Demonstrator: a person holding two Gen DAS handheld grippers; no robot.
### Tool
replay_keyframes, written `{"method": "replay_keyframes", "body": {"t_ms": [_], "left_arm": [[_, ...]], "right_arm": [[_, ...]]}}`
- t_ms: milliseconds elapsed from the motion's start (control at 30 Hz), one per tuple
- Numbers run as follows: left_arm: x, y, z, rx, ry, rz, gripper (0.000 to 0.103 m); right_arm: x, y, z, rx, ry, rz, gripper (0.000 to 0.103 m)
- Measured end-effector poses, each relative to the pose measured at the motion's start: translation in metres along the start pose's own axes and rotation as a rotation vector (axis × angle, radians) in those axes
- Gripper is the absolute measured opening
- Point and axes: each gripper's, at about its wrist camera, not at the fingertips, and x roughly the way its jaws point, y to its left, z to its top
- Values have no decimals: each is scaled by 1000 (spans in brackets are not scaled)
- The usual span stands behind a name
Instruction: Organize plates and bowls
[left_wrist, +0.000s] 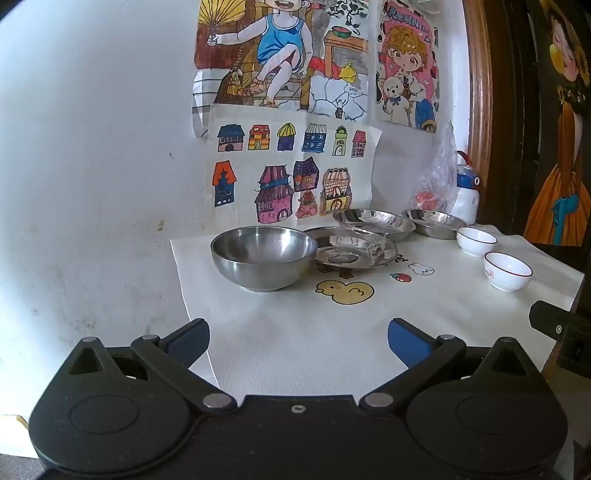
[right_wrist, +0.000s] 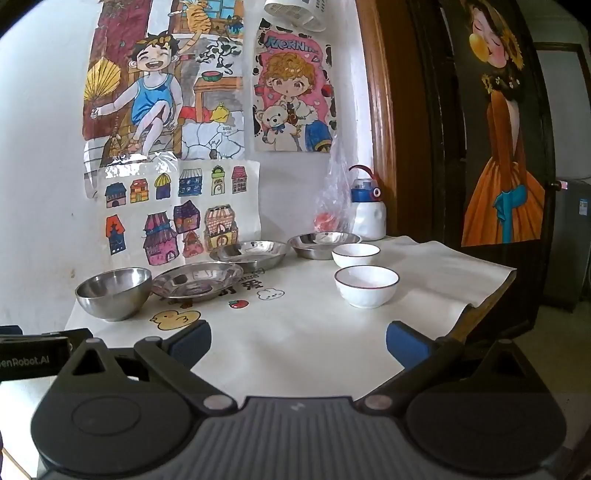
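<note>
Evidently, nothing has been sorted yet. From the left wrist view, the left gripper (left_wrist: 297, 341) is seen with its blue fingers (left_wrist: 406, 341) spread wide and empty, held over the near edge of the table (left_wrist: 295, 332). A steel bowl (left_wrist: 263, 256) stands at the left, touching or just overlapping a steel plate (left_wrist: 355, 250); two more steel plates (left_wrist: 375, 221) (left_wrist: 434, 222) are lined up behind, and two white bowls (left_wrist: 476, 240) (left_wrist: 508, 270) are set apart at the right.

From the right wrist view, the right gripper (right_wrist: 298, 341) is likewise seen wide apart, with nothing between its fingers. The nearer white bowl (right_wrist: 366, 286) lies closest ahead of it. No piece is stacked on another, so all gathering of plates and bowls is judged still to be done.
</note>
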Motion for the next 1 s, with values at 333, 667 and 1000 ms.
{"method": "replay_keyframes", "body": {"t_ms": [333, 667, 1000], "left_arm": [[0, 0, 0, -4, 1, -2, 102], [0, 0, 0, -5, 1, -2, 102], [1, 0, 0, -14, 3, -1, 102]], "right_arm": [[-1, 2, -3, -17, -3, -6, 103], [-3, 3, -3, -17, -6, -7, 103], [-2, 3, -1, -20, -10, -11, 103]]}}
